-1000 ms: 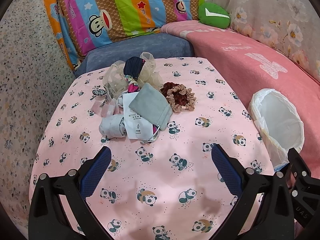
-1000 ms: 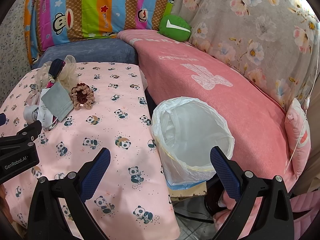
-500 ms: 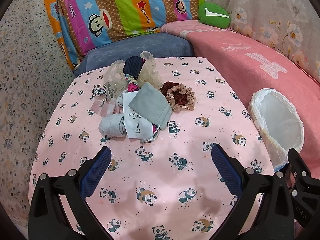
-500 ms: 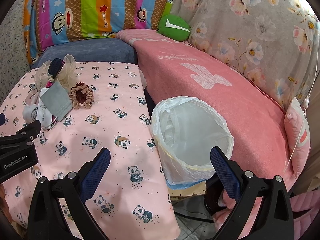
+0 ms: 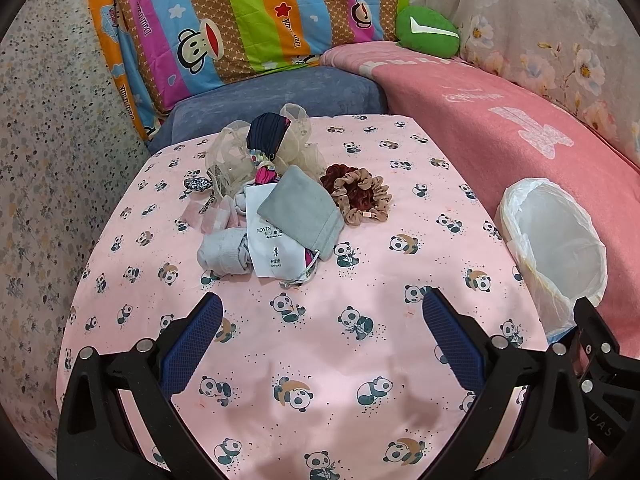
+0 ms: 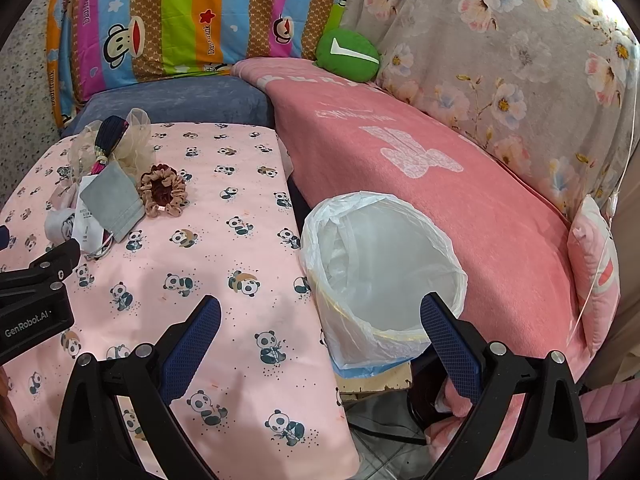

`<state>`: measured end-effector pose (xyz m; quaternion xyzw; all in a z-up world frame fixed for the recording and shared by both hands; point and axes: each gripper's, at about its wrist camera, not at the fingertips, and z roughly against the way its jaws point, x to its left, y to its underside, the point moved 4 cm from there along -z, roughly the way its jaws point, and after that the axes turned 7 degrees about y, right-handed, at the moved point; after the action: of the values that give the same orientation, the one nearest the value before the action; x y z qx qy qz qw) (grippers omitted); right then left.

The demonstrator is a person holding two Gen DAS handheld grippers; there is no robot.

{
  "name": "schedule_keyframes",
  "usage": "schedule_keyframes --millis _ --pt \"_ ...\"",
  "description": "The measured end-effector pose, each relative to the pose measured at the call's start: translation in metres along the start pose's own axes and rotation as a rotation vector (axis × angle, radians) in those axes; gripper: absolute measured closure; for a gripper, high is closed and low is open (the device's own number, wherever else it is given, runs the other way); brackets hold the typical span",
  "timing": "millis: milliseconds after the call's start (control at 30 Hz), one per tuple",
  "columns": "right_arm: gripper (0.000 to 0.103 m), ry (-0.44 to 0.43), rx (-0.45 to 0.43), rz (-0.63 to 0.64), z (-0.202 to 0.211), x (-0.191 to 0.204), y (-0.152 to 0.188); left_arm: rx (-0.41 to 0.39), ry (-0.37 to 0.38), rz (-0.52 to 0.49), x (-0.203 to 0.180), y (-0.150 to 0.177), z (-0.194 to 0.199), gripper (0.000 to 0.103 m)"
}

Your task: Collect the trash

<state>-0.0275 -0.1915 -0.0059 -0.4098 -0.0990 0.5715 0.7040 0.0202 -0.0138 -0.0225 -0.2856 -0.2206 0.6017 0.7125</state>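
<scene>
L gripper [image 5: 322,334]: jaws spread wide, nothing between the blue pads, nothing held; it hovers over the near part of the panda-print table cover [image 5: 328,364], no contact seen. R gripper [image 6: 320,336]: also wide apart and empty, one finger over the cover's right edge, the other over the bin [image 6: 384,264].

Trash pile sits toward the far-left of the table: grey pouch [image 5: 300,212] lying on a white printed packet [image 5: 276,252], grey rolled cloth [image 5: 224,250] touching the packet's left side, sheer organza bags [image 5: 228,160] and a dark navy item [image 5: 266,136] behind. Brown scrunchie [image 5: 356,194] just beside the pouch, right.

Edges/room: cover between the L fingers and the pile is bare. Bin w/ white liner stands just off the table's right edge, against the pink blanket [image 6: 420,168]; mouth unobstructed, inside looks empty. Blue cushion [image 5: 276,100] butts the table's far edge.

Vs 1.0 s and 0.5 s ago: no real change. Both grippers same spread, same framing; pile and bin unmoved.
</scene>
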Motion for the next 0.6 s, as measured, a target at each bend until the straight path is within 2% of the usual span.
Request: schedule_keyframes --millis 600 --pt "0.007 0.005 0.000 0.002 -0.0016 -0.0008 0.0002 0.001 0.001 0.000 0.0005 0.0000 0.0001 0.008"
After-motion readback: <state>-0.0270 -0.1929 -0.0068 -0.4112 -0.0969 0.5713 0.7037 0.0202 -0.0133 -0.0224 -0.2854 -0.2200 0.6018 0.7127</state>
